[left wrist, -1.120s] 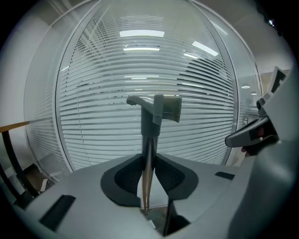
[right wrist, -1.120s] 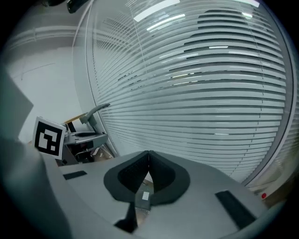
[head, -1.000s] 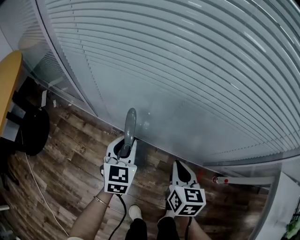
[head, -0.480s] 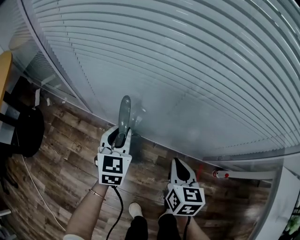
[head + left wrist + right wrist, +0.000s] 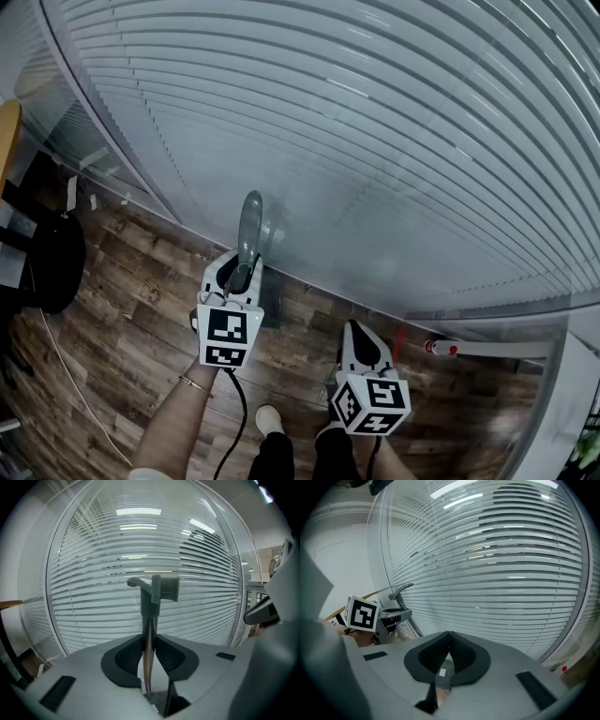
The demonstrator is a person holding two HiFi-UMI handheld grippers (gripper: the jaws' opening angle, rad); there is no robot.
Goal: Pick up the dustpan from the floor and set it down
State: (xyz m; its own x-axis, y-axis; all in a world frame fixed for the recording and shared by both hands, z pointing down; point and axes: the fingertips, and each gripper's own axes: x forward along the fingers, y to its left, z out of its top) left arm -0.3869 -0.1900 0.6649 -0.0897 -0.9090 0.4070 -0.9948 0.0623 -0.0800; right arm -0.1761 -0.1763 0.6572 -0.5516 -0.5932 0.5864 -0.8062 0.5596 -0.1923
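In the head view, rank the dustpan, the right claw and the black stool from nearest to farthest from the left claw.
From the left claw:
1. dustpan - its handle is clamped in the claw, pointing toward the blinds.
2. right claw - beside it, lower right.
3. black stool - on the floor, far left.

Glass wall (image 5: 394,244) in front of me, white horizontal blinds (image 5: 328,94) behind it, ceiling light strips (image 5: 138,512) reflected in the glass. Dark wood-plank floor (image 5: 122,309) under me. Far left: yellow tabletop edge (image 5: 7,127), black round seat (image 5: 52,267), thin white cable (image 5: 70,375) on the planks.
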